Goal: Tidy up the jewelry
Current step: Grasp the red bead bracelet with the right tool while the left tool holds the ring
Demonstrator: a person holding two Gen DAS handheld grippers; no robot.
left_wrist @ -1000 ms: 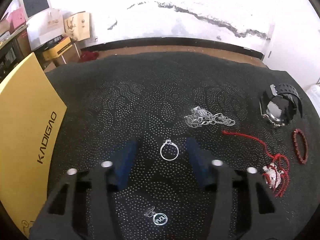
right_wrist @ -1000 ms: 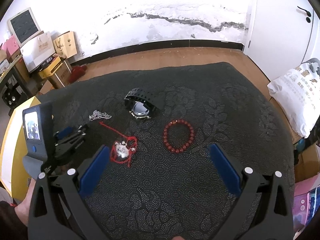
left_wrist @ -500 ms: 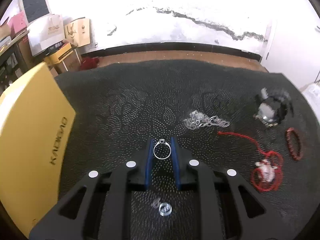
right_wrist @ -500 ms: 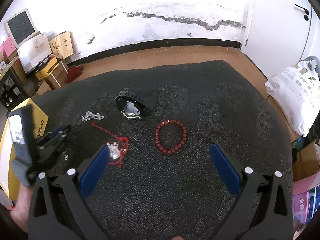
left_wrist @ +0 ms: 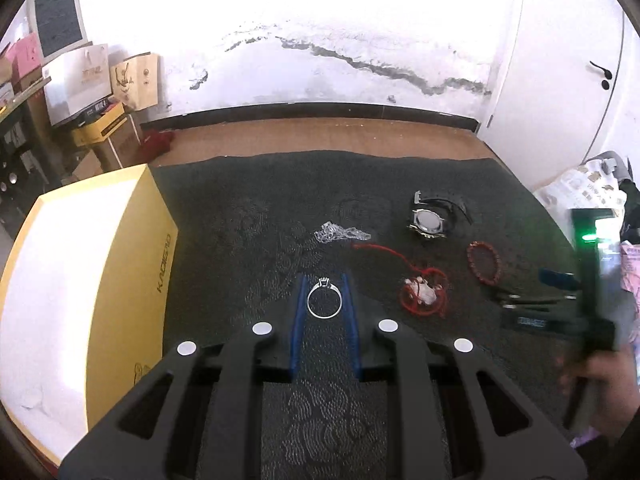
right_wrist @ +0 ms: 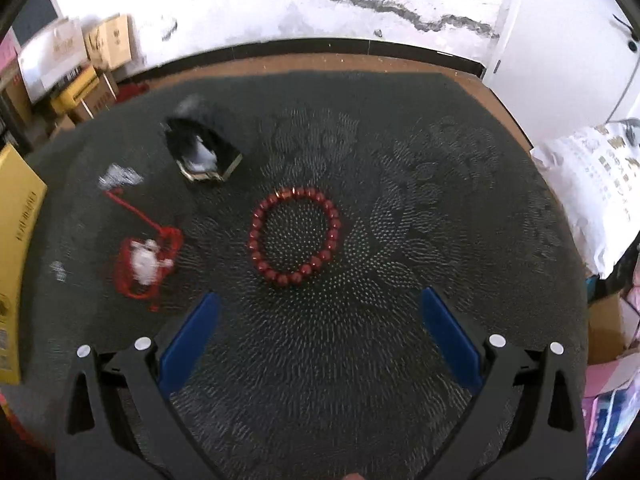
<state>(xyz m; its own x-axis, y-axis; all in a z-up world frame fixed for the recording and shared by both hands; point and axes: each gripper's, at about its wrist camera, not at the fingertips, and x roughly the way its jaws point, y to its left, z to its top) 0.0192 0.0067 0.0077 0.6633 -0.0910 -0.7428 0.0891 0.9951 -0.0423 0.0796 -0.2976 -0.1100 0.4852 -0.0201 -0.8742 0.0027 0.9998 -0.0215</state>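
Right wrist view: right gripper spread wide, empty; red bead bracelet lay flat just ahead of fingertips, centred. Left gripper clamped silver ring, left of bracelet.

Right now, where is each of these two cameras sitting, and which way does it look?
Left wrist view: rides on the left claw, looking down along it at the dark cloth; its fingers pinch a silver ring; the person's other hand shows at right.
Right wrist view: rides on the right claw, open, facing down at a red bead bracelet.
Both show the bracelet, the watch, the red cord and the yellow box.
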